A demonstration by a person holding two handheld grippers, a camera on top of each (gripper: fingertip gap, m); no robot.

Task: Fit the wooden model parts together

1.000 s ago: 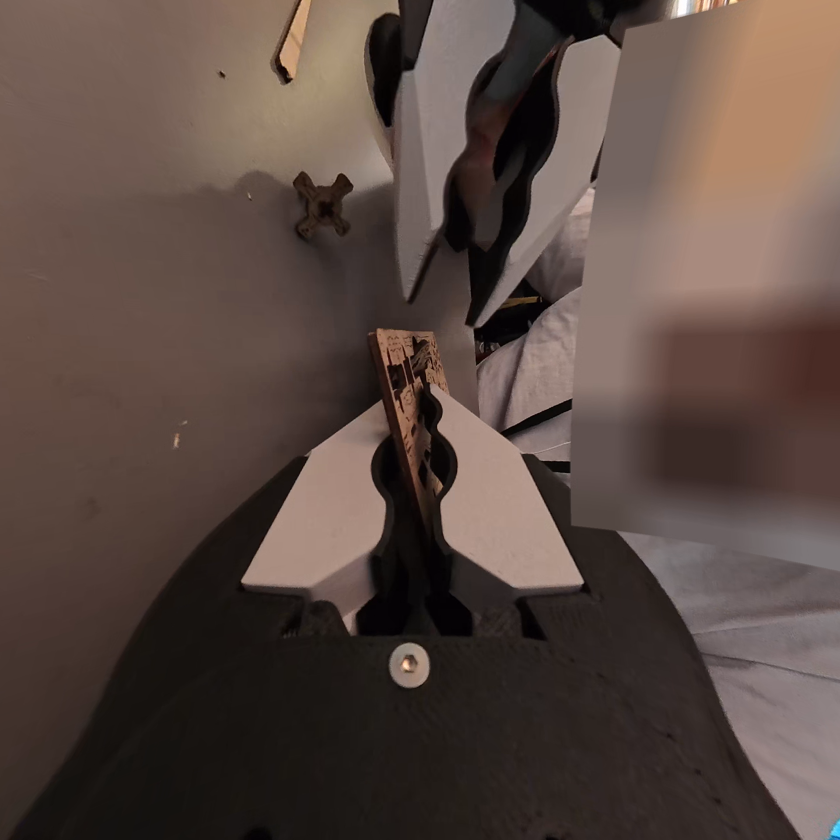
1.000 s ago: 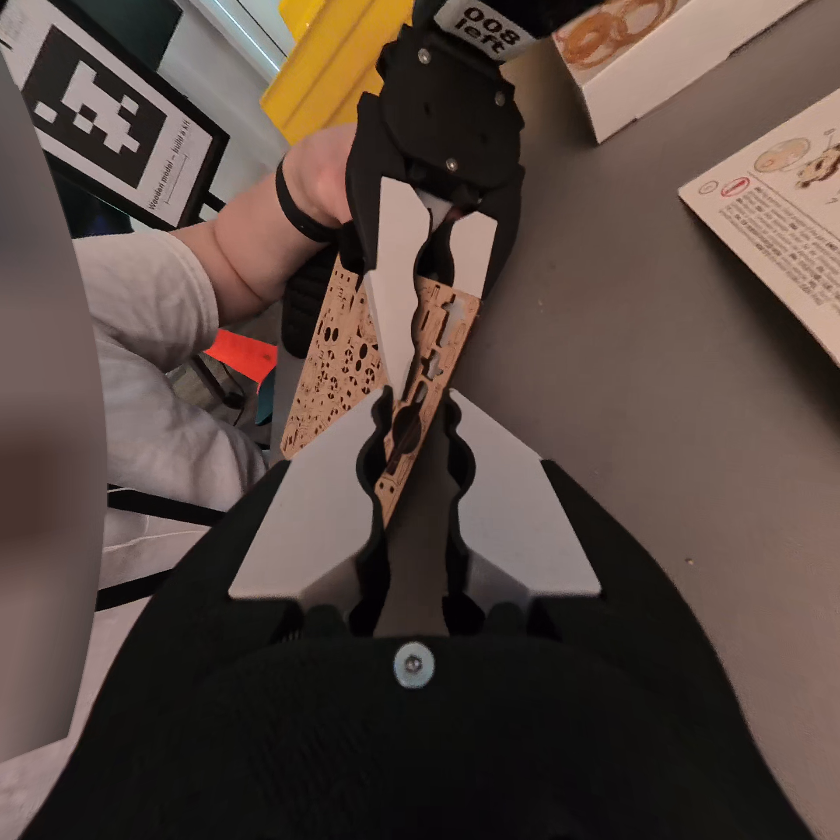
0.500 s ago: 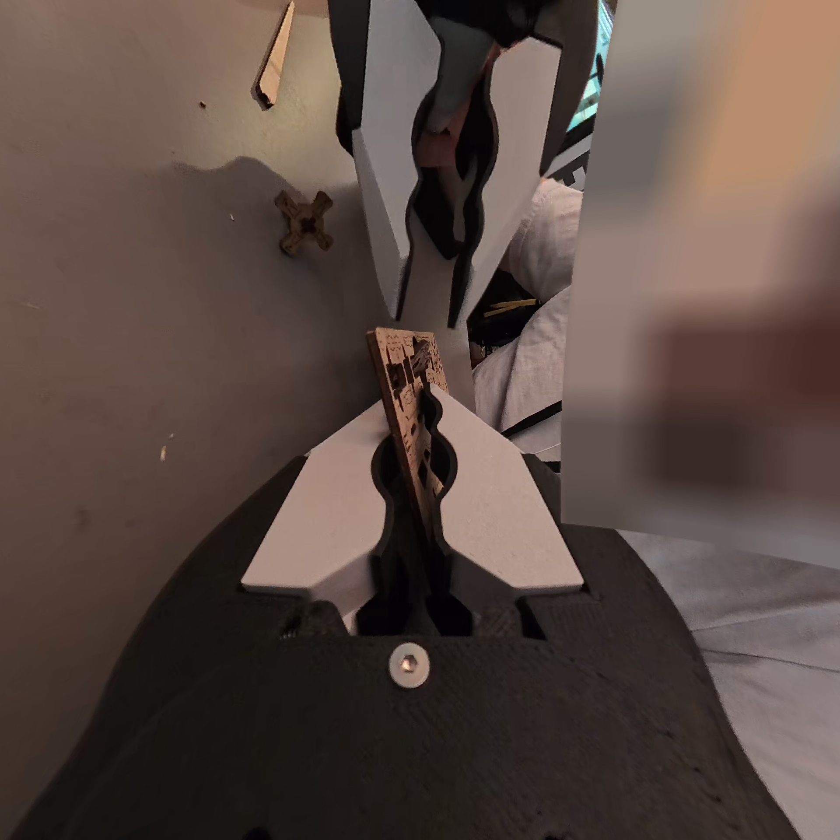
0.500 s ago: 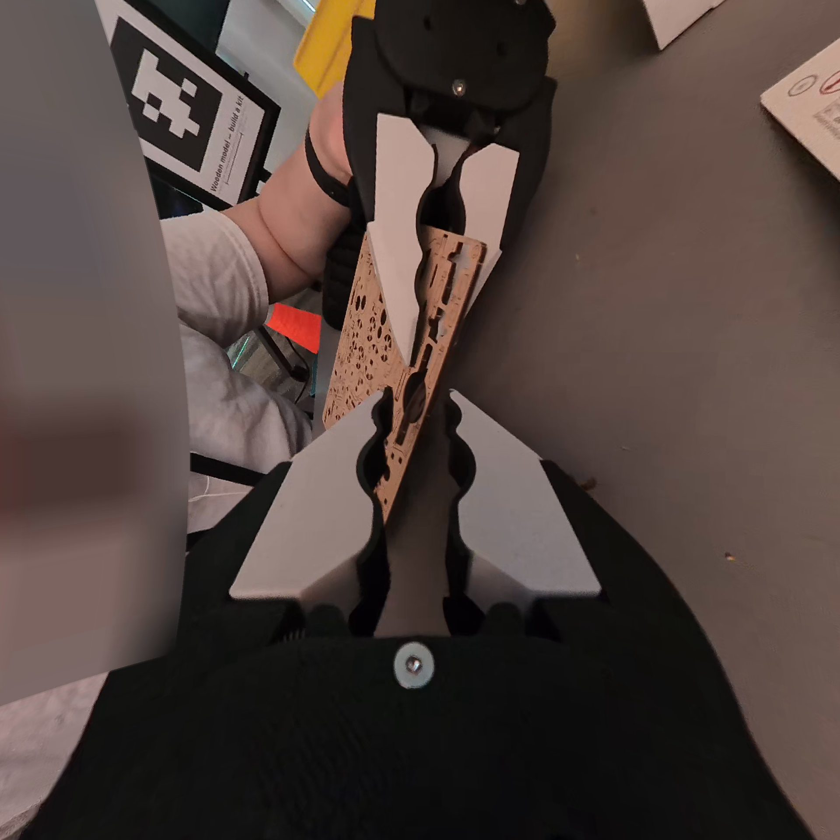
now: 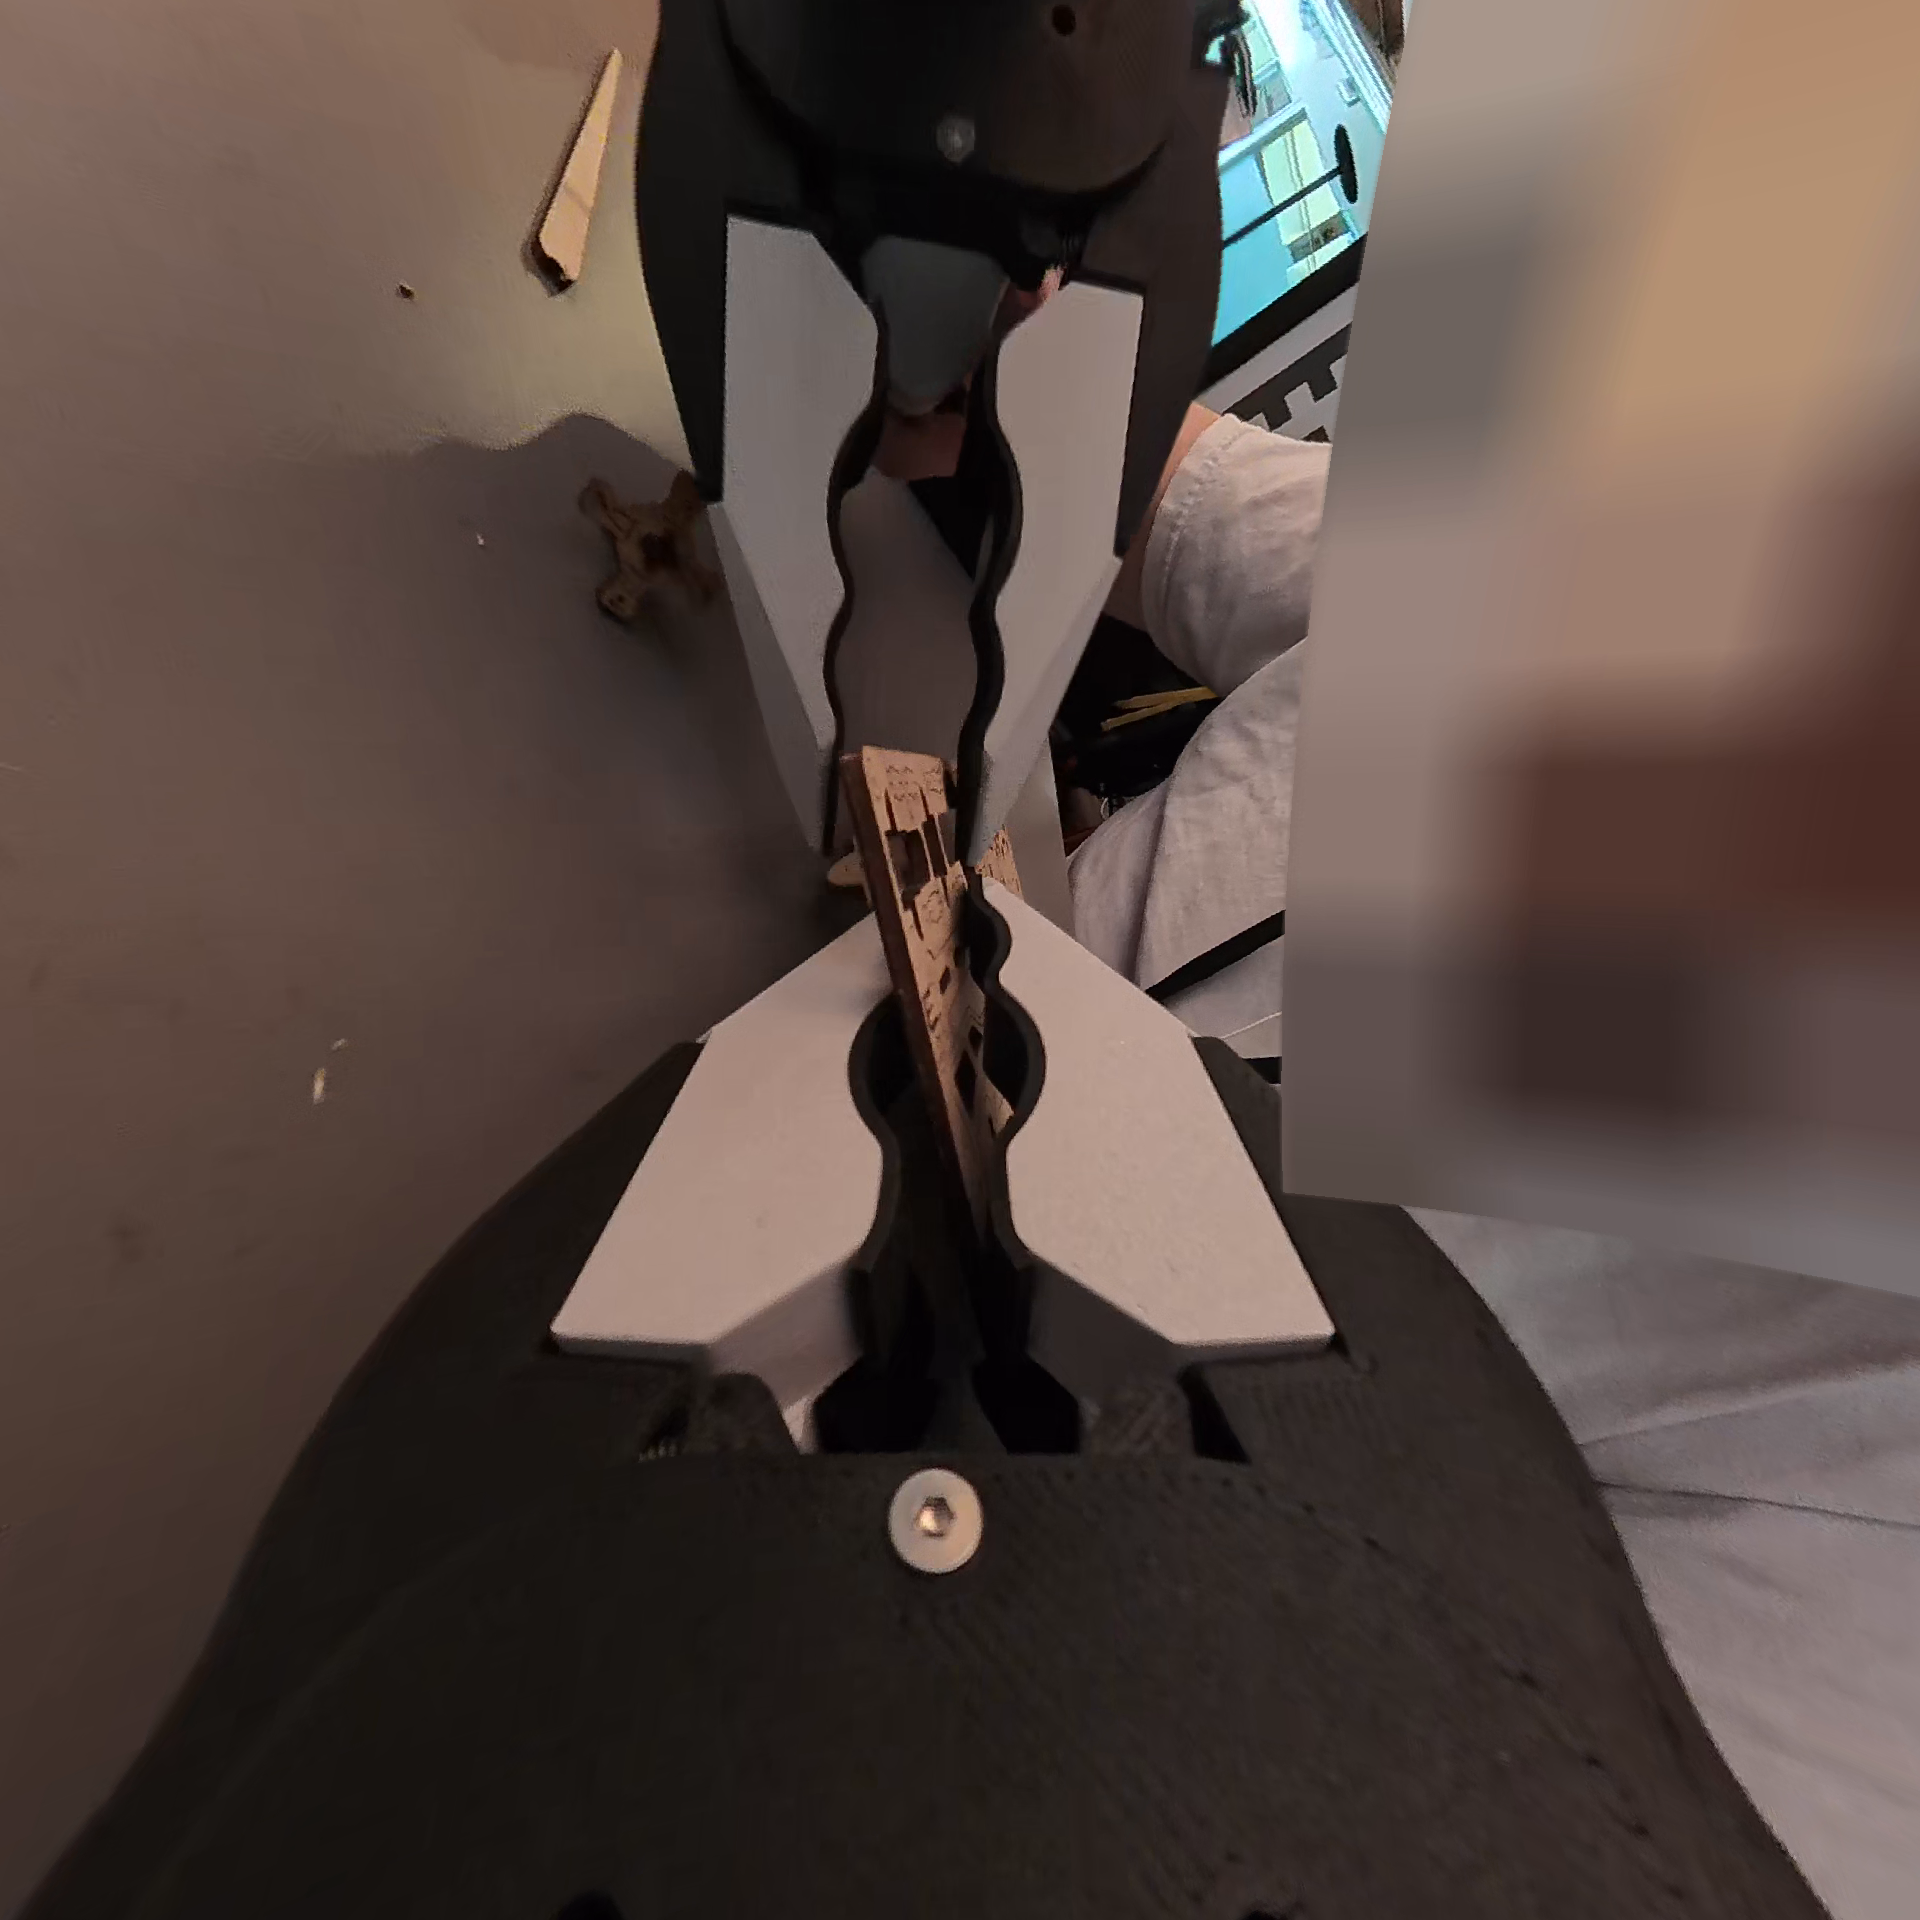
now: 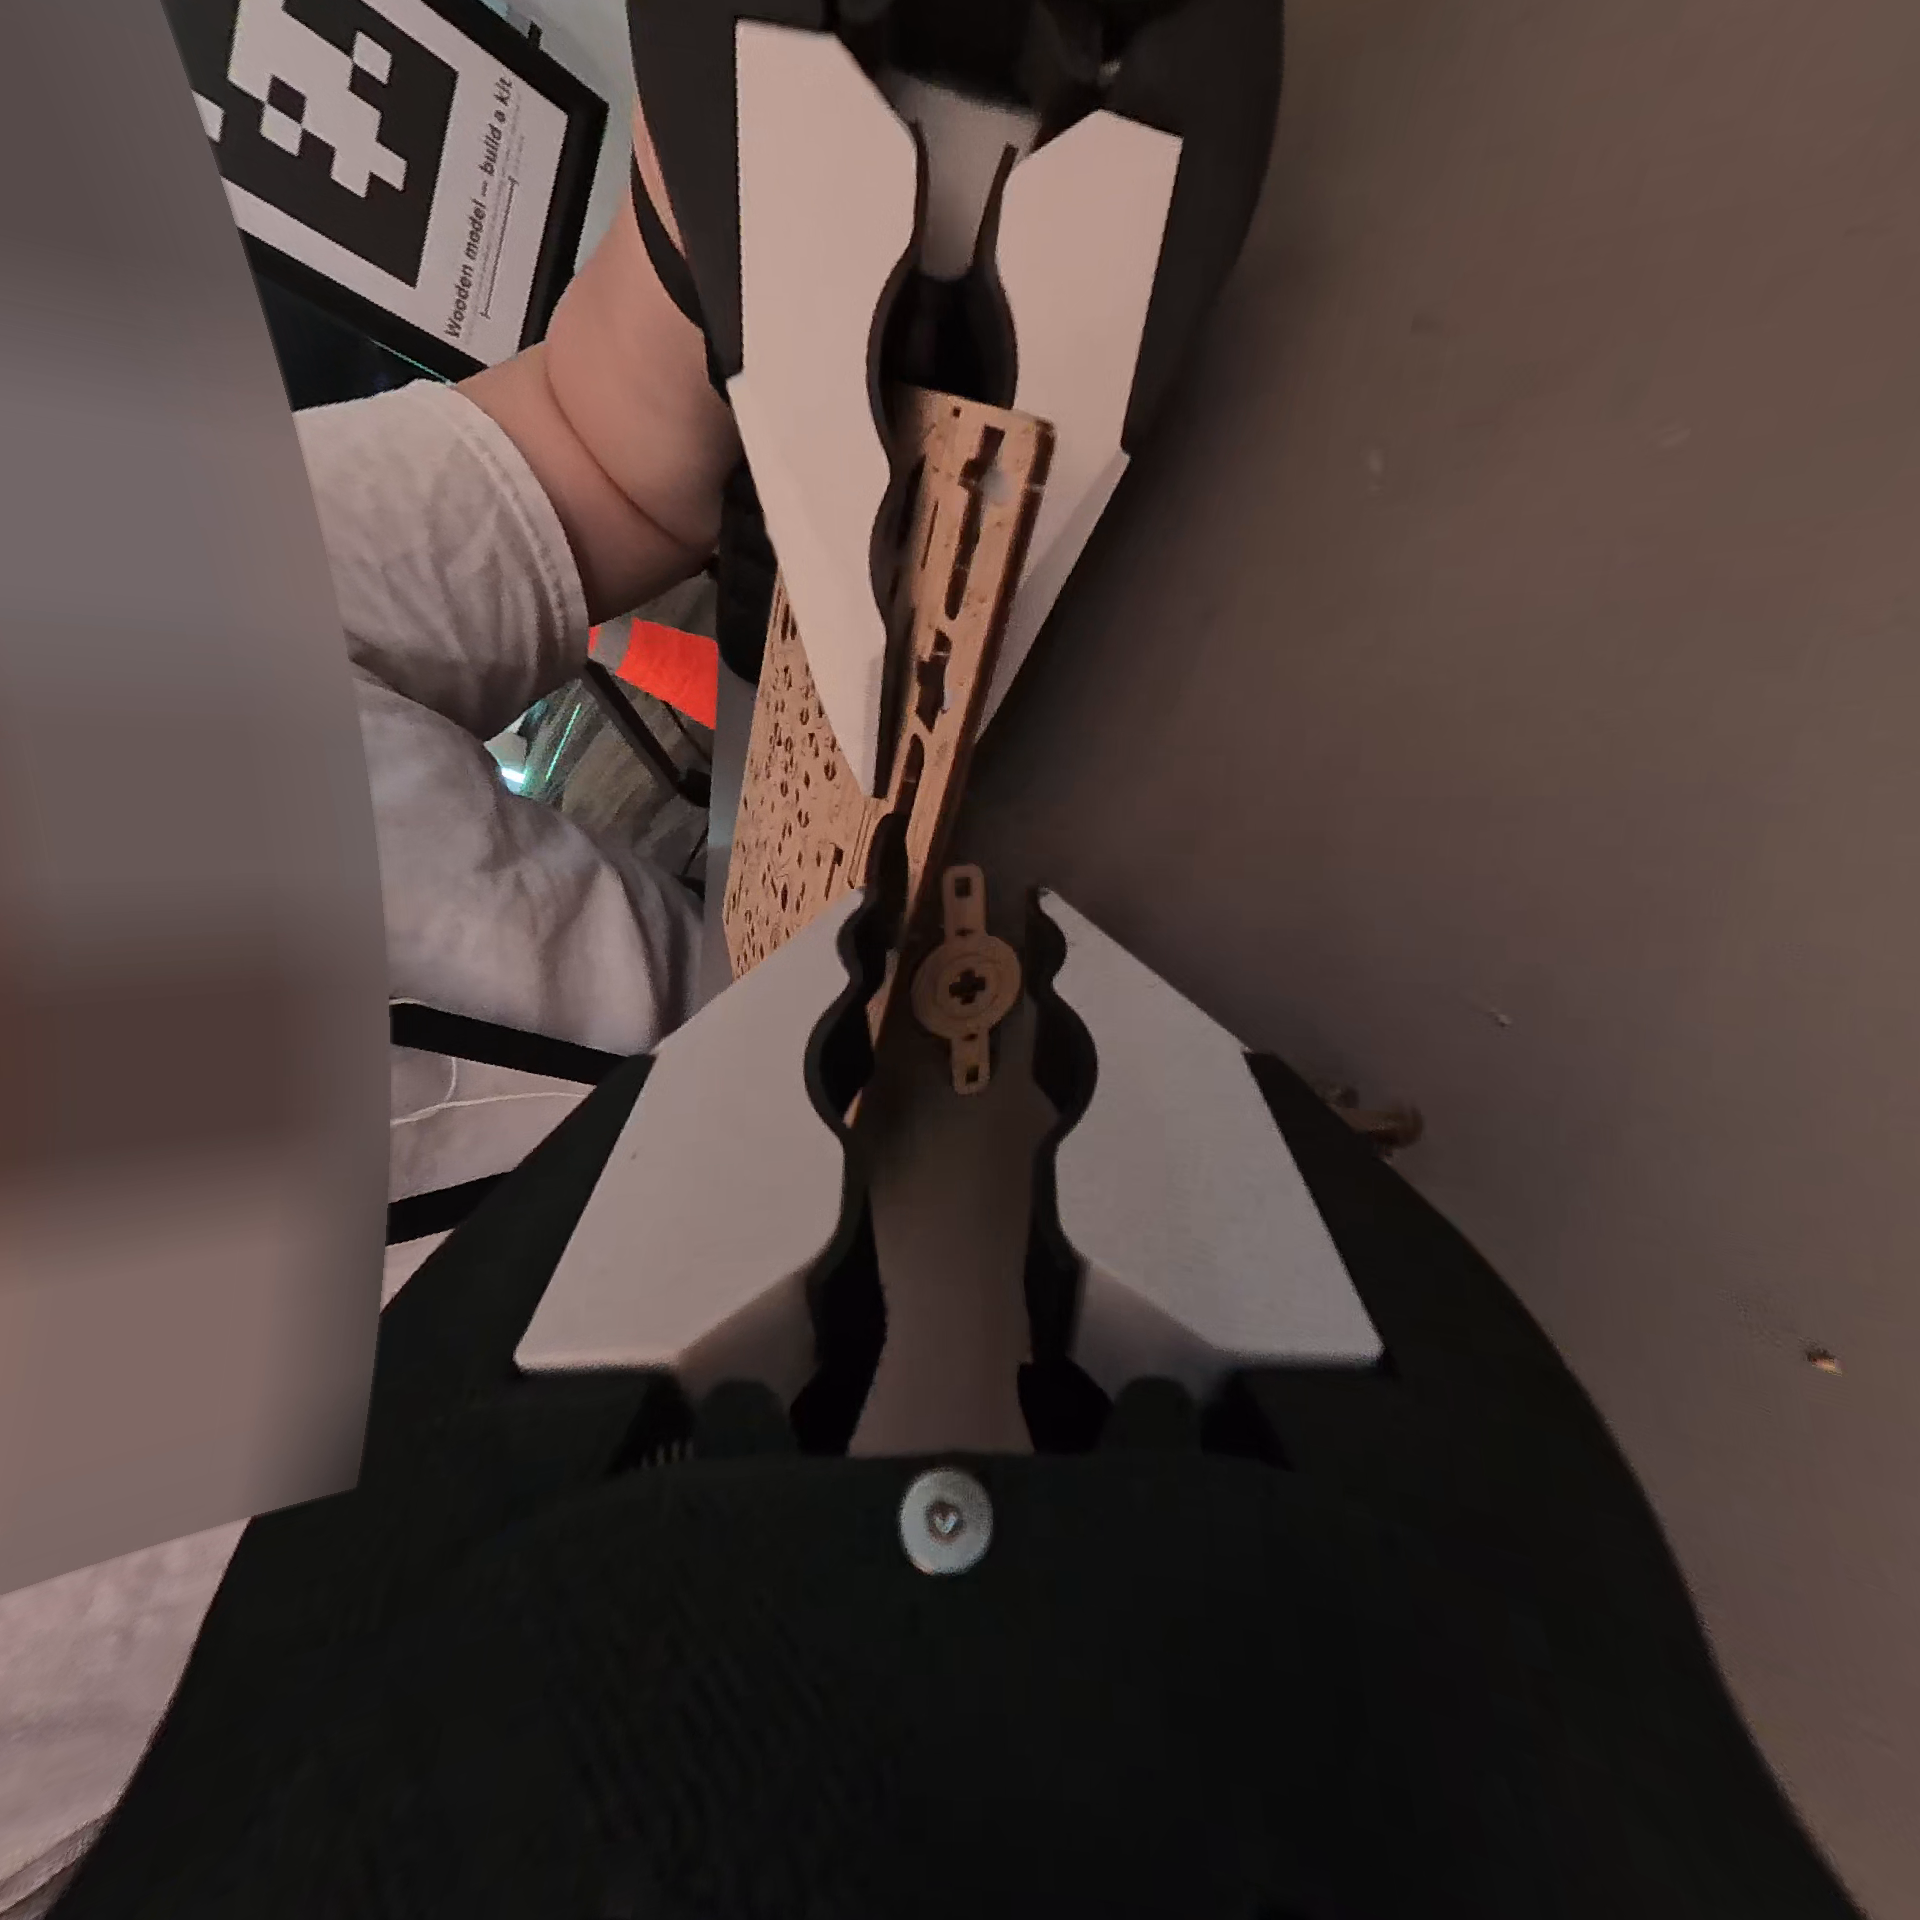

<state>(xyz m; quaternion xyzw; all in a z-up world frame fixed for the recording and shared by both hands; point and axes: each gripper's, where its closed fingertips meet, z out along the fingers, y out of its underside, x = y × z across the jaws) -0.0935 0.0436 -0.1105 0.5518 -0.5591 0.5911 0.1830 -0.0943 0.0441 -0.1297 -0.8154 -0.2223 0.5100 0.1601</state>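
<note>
A thin laser-cut wooden sheet [image 6: 940, 582] with many cut-outs is held on edge above the grey table. My left gripper [image 5: 925, 914] is shut on it; in the right wrist view it [image 6: 925, 727] comes in from the top. My right gripper [image 6: 951, 904] is open, with its fingers on either side of the sheet's near end [image 5: 904, 821]. A small wooden part [image 6: 964, 987], with a round middle, a cross-shaped hole and two tabs, sits between the right fingers beside the sheet's edge. Neither finger touches it. I cannot tell whether it is still joined to the sheet.
A cross-shaped wooden piece [image 5: 649, 551] and a pale wooden sliver [image 5: 577, 187] lie on the table [image 5: 260, 831] to the left. A person's arm in a white sleeve [image 6: 488, 582] is on the left, beside a black-and-white marker board [image 6: 343, 114]. The table edge runs close by.
My right gripper has moved in towards the left gripper, and its open fingers now straddle the sheet's end. The small round part now shows apart from the sheet's face. The left gripper kept its hold.
</note>
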